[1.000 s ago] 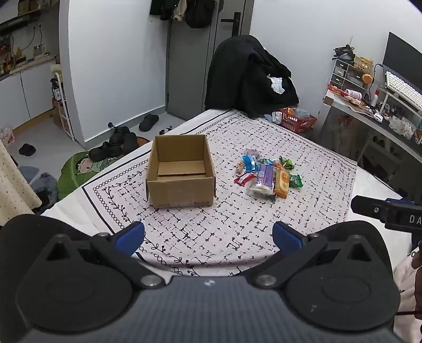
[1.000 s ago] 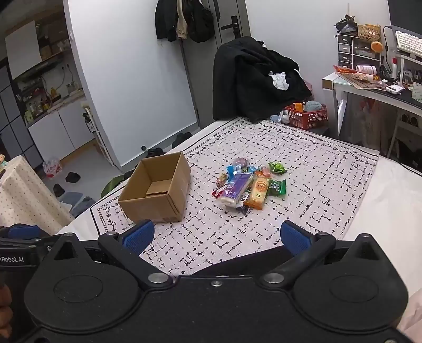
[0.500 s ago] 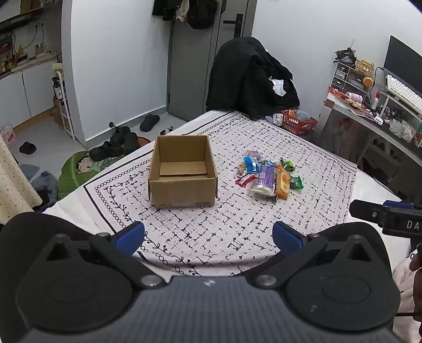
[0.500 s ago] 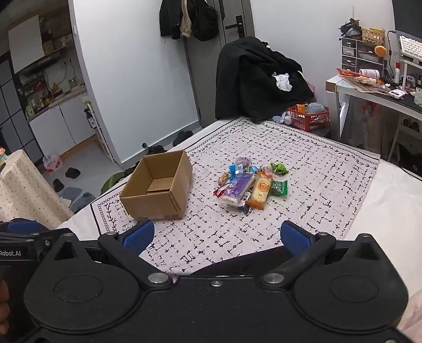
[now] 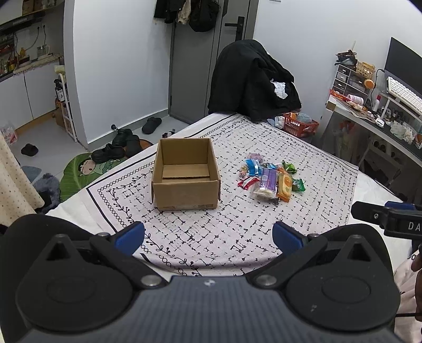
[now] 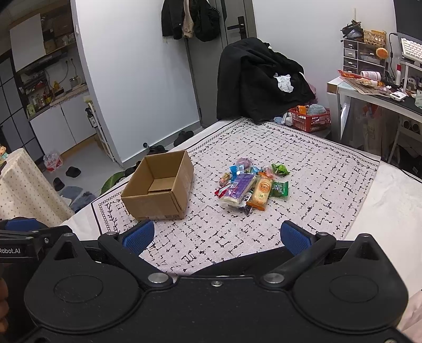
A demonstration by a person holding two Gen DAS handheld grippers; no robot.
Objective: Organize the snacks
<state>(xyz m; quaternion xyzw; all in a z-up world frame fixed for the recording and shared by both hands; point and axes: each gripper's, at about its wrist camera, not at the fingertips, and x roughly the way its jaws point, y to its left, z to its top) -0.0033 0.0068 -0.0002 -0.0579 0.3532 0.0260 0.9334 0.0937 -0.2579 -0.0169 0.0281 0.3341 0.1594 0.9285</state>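
White walls are enclosing the room; a grey door is standing shut at the back, dark garments hanging beside it. A chair heaped with black clothing is sitting beyond the patterned cloth. A red basket is resting on the floor beneath it. At right, a cluttered desk is carrying a small drawer unit. Shoes are lying on the grey floor at left, near white kitchen cabinets. Lighting is even.
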